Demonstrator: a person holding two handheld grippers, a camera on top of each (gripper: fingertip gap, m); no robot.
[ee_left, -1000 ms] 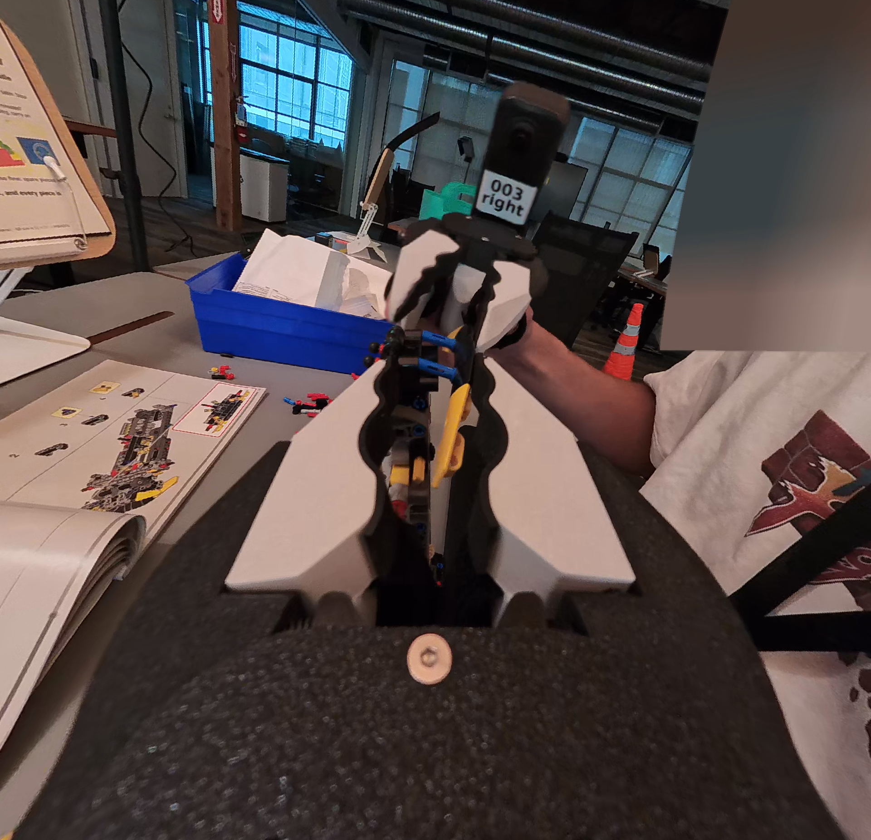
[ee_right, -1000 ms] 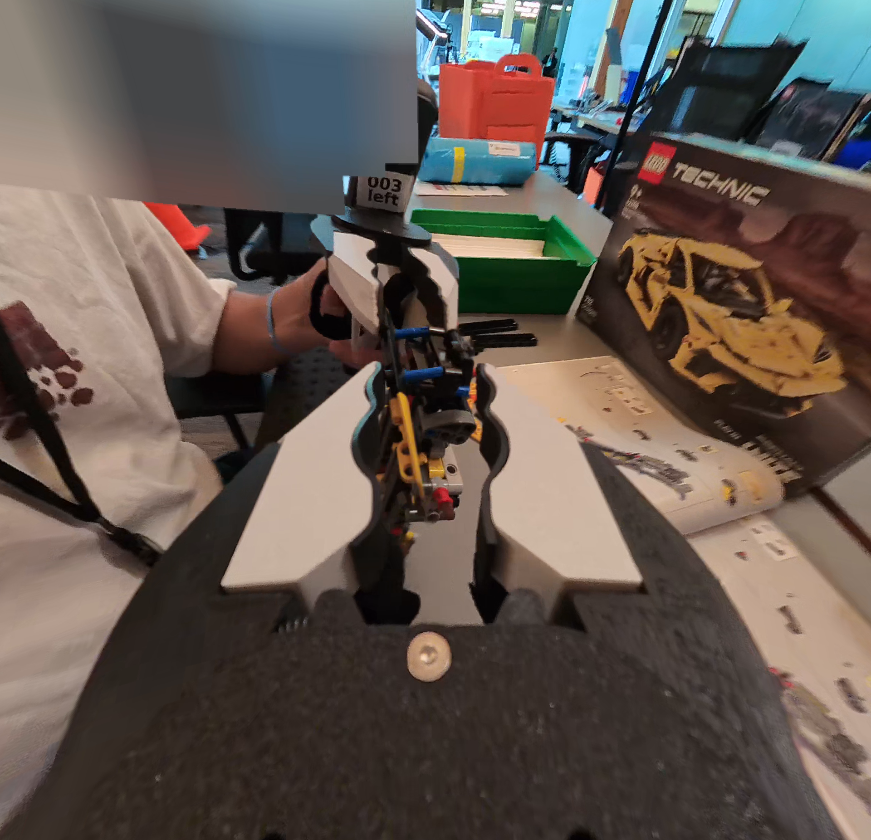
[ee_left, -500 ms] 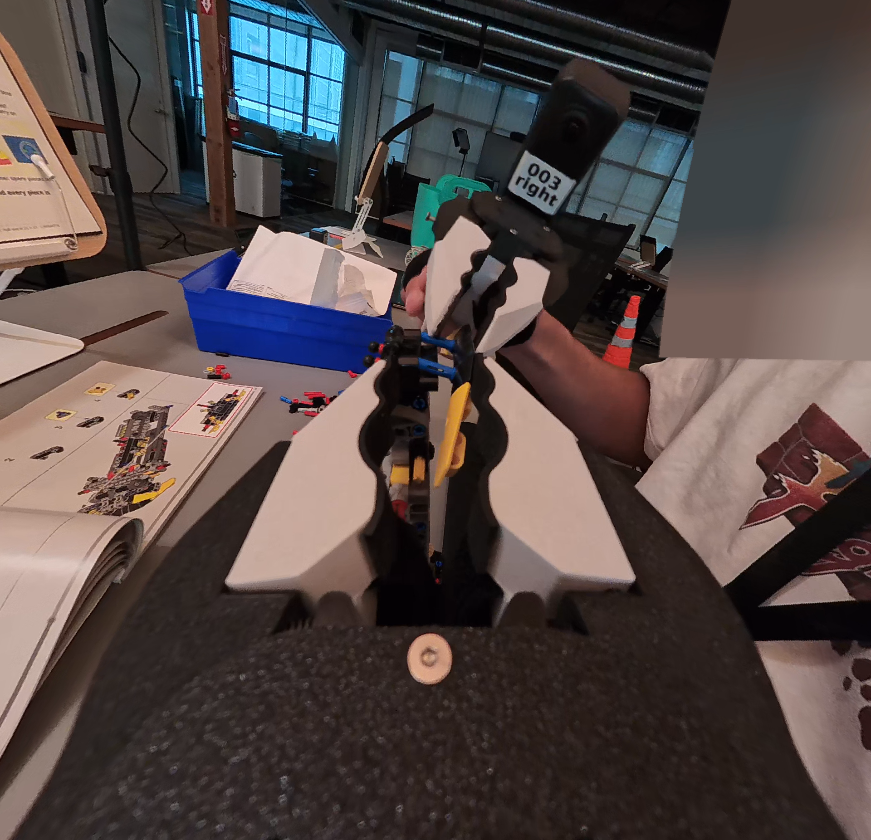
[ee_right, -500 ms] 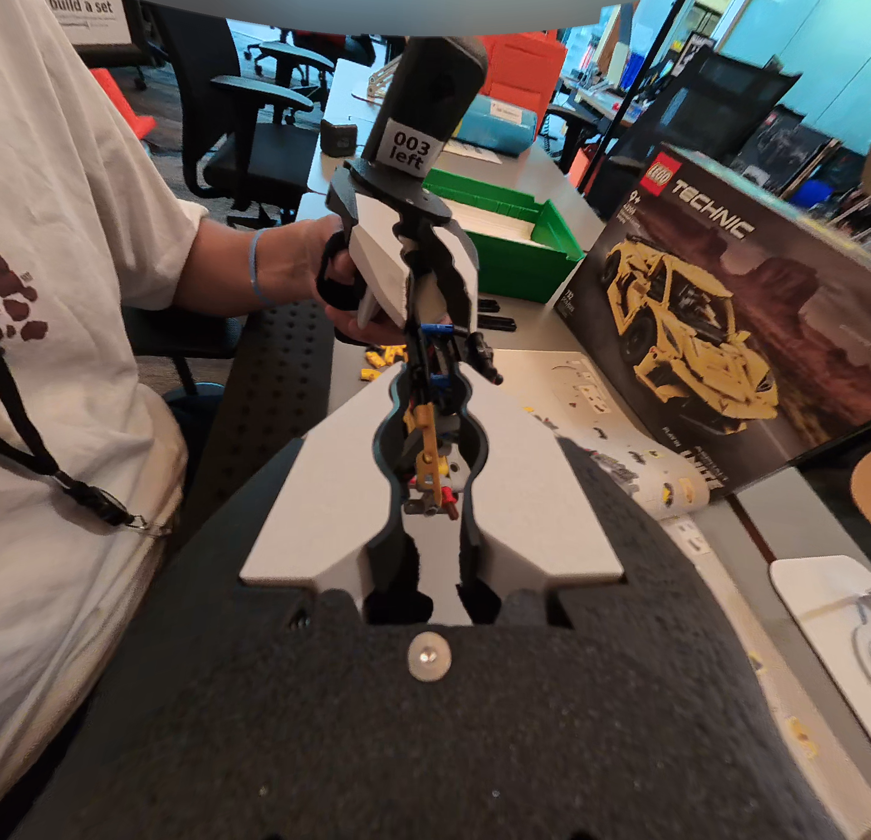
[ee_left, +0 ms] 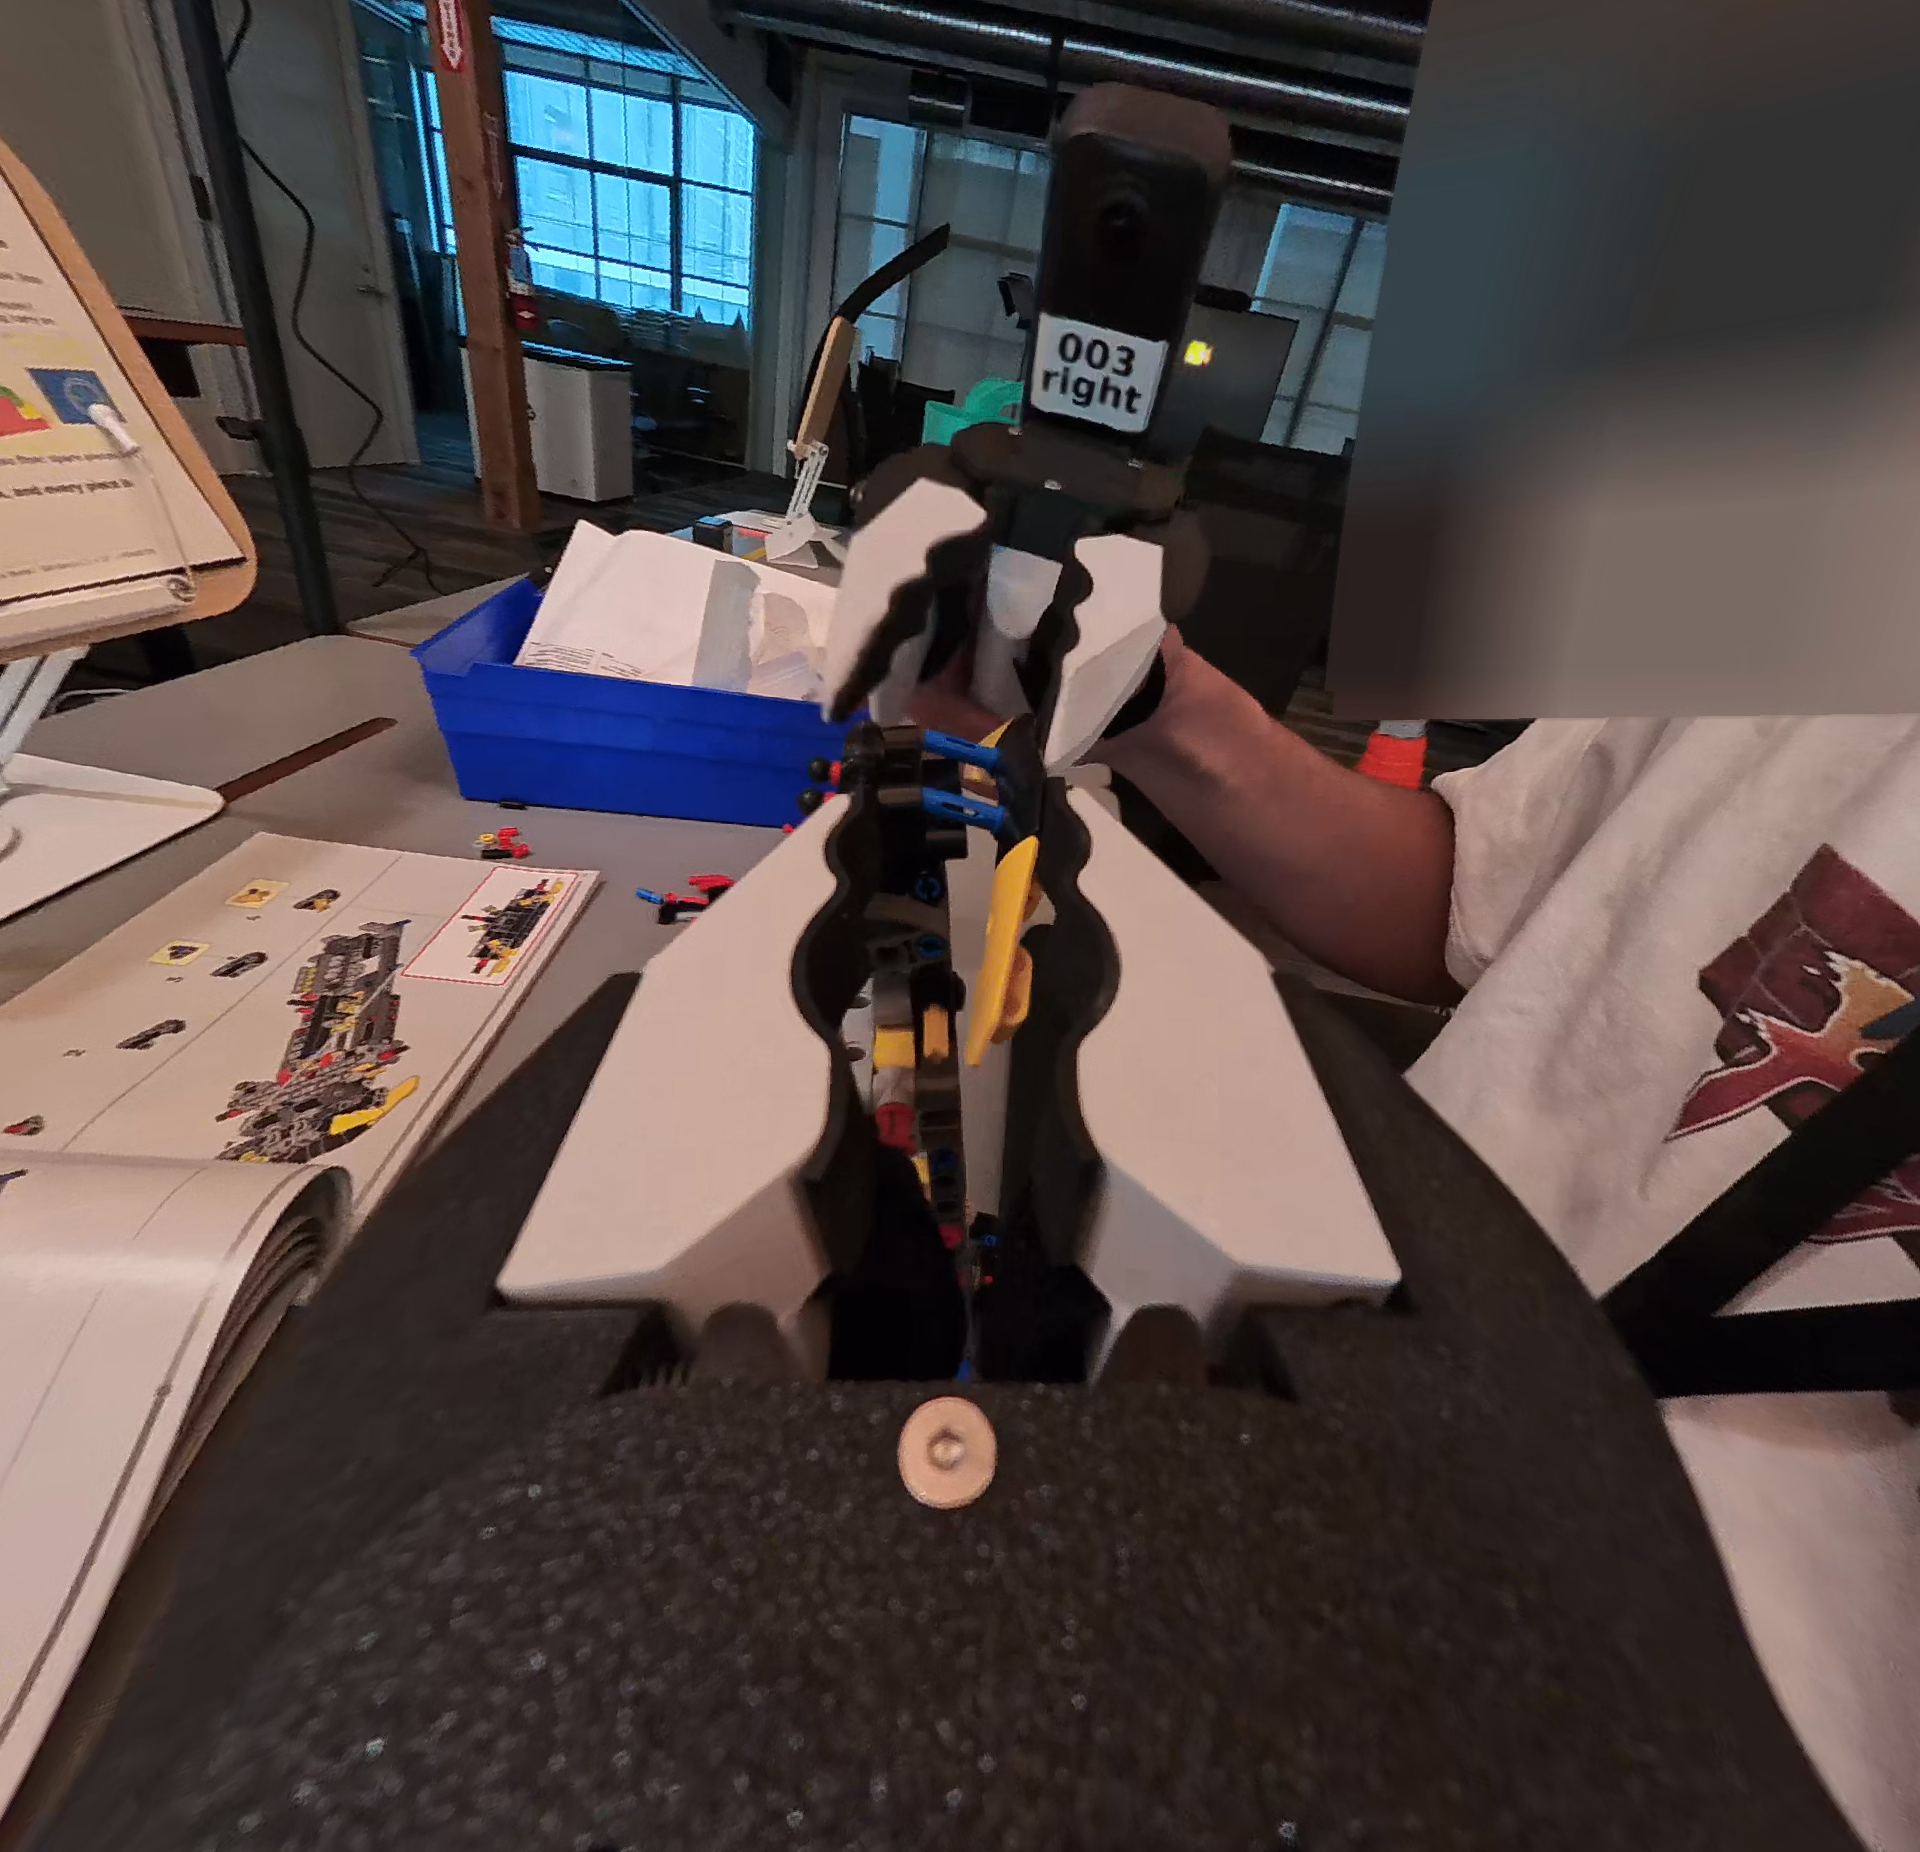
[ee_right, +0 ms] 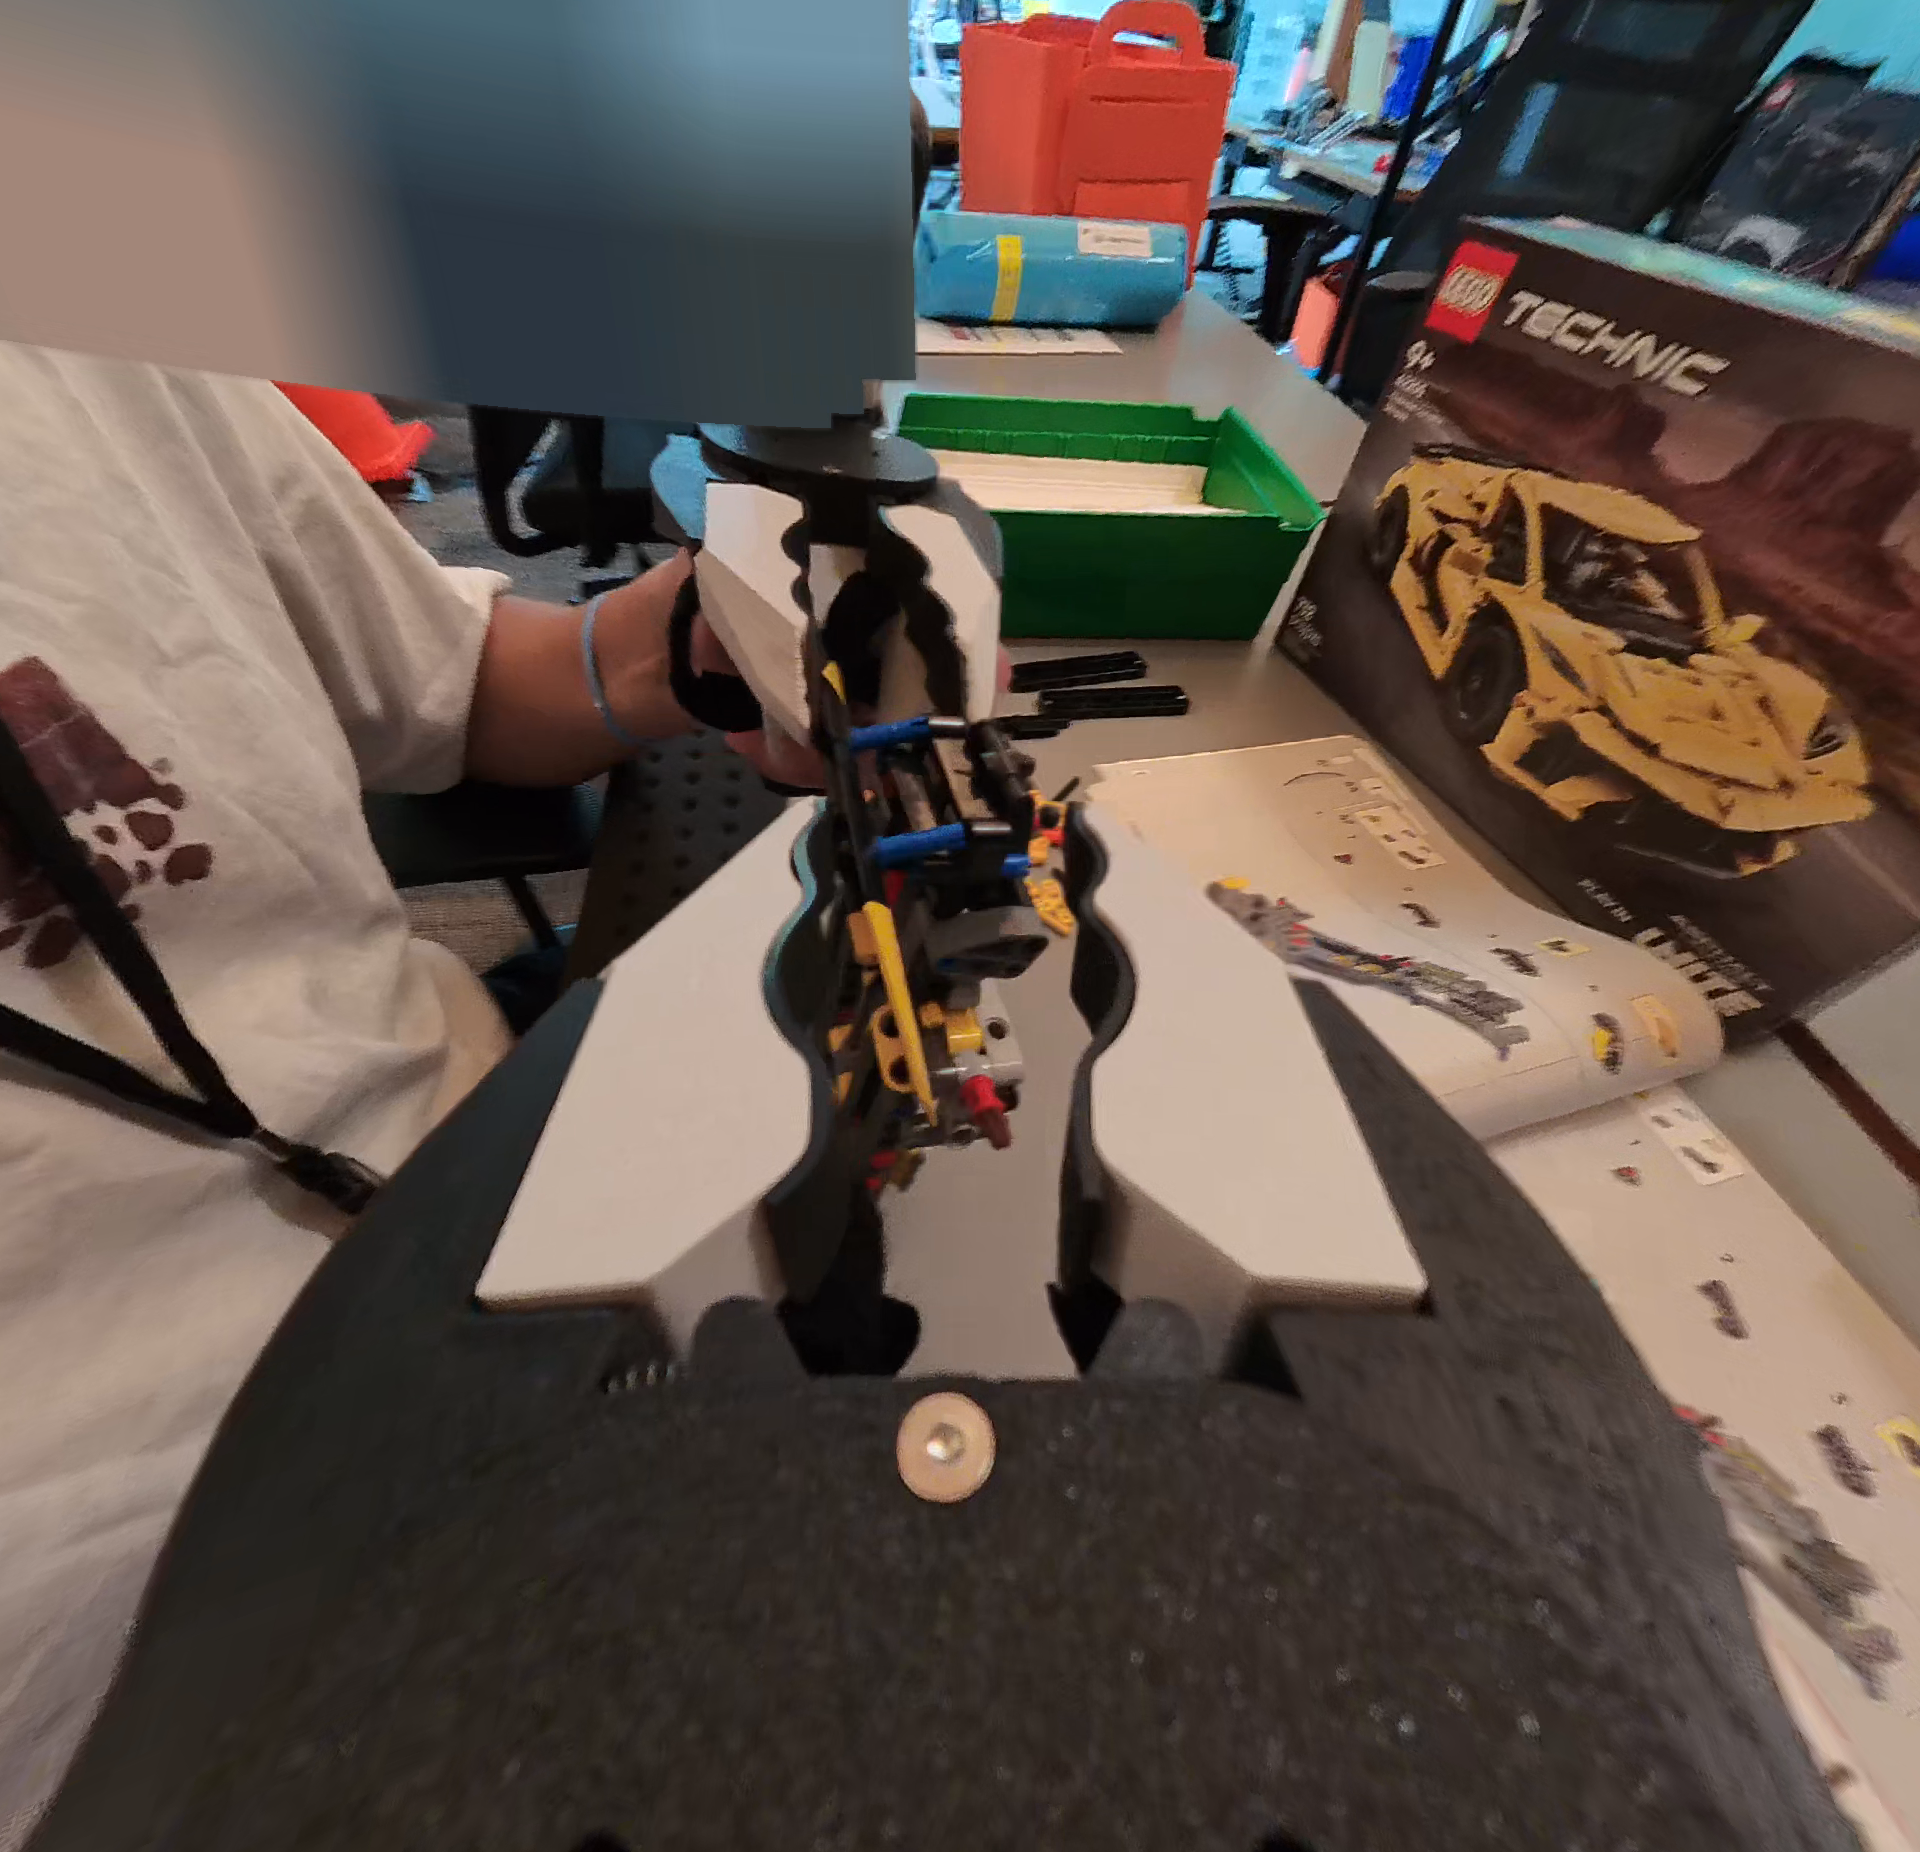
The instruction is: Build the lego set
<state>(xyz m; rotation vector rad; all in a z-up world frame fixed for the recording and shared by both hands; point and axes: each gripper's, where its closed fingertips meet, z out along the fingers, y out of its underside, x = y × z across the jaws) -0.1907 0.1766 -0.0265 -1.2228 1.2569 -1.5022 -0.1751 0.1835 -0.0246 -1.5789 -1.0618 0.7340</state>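
I hold my 2 grippers nose to nose above the tabletop point(ee_left: 260, 722), each pointing at the other, with the Lego assembly point(ee_left: 925, 981) caught between them. My left gripper point(ee_left: 951, 826) has its fingers point(ee_left: 727, 1023) narrowed on the assembly's long black frame, a yellow panel point(ee_left: 1003, 945) lying against the right-hand finger. My right gripper point(ee_right: 940, 836) stands with a wider gap: the assembly presses along its left finger point(ee_right: 675, 1075), but whether the other finger touches it I cannot tell. 2 blue pins point(ee_right: 904, 784) stick out at the fingertips.

On the grey tabletop lie an open instruction booklet point(ee_left: 312, 961), small loose pieces point(ee_left: 686, 893) and a blue bin point(ee_left: 613, 732) of paper. On the other side sit a green bin point(ee_right: 1132, 555), black beams point(ee_right: 1101, 685) and the set's box point(ee_right: 1621, 597). Behind are large windows point(ee_left: 623, 213).
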